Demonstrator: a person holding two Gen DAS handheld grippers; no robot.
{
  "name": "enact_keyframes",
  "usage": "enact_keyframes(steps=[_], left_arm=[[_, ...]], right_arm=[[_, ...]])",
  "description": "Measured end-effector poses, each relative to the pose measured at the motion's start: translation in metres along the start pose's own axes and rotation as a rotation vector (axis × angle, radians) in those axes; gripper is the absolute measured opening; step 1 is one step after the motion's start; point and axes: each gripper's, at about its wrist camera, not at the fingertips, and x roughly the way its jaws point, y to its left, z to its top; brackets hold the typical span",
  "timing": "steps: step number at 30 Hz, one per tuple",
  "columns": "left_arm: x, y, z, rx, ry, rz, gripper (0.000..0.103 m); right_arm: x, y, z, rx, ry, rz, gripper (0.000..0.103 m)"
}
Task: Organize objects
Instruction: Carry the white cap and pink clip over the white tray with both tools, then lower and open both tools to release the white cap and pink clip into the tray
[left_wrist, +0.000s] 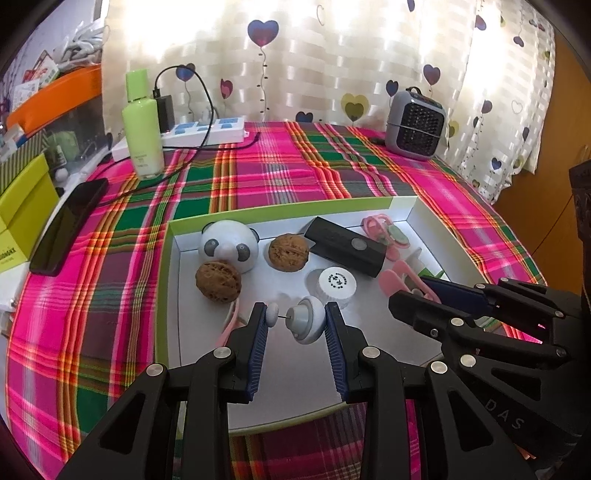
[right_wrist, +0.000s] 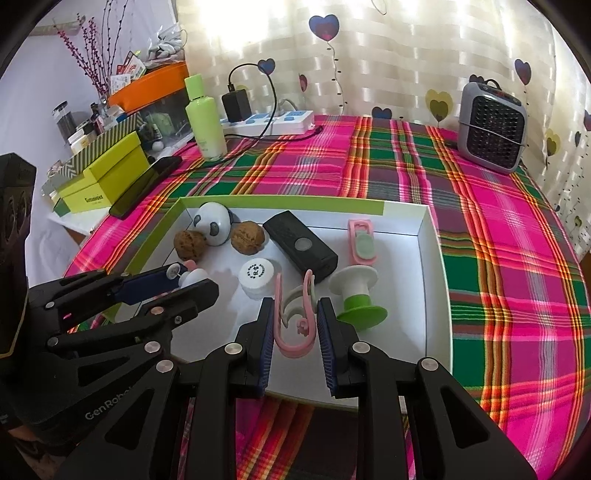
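An open white box with a green rim (left_wrist: 162, 295) lies on the plaid cloth. My left gripper (left_wrist: 295, 314) is shut on a small white-and-grey roller toy (left_wrist: 304, 323), held low over the box's near part. My right gripper (right_wrist: 295, 306) is shut on a pink U-shaped clip (right_wrist: 295, 341) just above the box floor (right_wrist: 406, 332). Inside lie a panda ball (left_wrist: 229, 245), two walnuts (left_wrist: 218, 281) (left_wrist: 288, 252), a black device (left_wrist: 347, 245), a white cap (left_wrist: 337, 282), another pink clip (right_wrist: 362, 242) and a white-green spool (right_wrist: 358, 295).
At the back left stand a green bottle (left_wrist: 142, 129) and a power strip (left_wrist: 207, 131) with a charger cable. A small grey heater (left_wrist: 415, 123) sits at the back right. A black phone (left_wrist: 68, 225) and yellow-green boxes (right_wrist: 103, 177) lie left of the box.
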Motion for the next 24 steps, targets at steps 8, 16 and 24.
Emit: enact_keyframes(steps=[8, 16, 24], left_arm=[[0.003, 0.001, 0.004, 0.003, -0.001, -0.005, 0.029], [0.007, -0.001, 0.006, 0.015, 0.006, -0.021, 0.029], [0.016, -0.004, 0.006, 0.021, 0.026, -0.017, 0.029]], right_arm=[[0.011, 0.001, 0.0, -0.023, 0.033, 0.001, 0.024], [0.017, -0.006, 0.002, -0.028, 0.058, -0.009, 0.024], [0.023, -0.012, 0.003, -0.034, 0.067, -0.025, 0.024]])
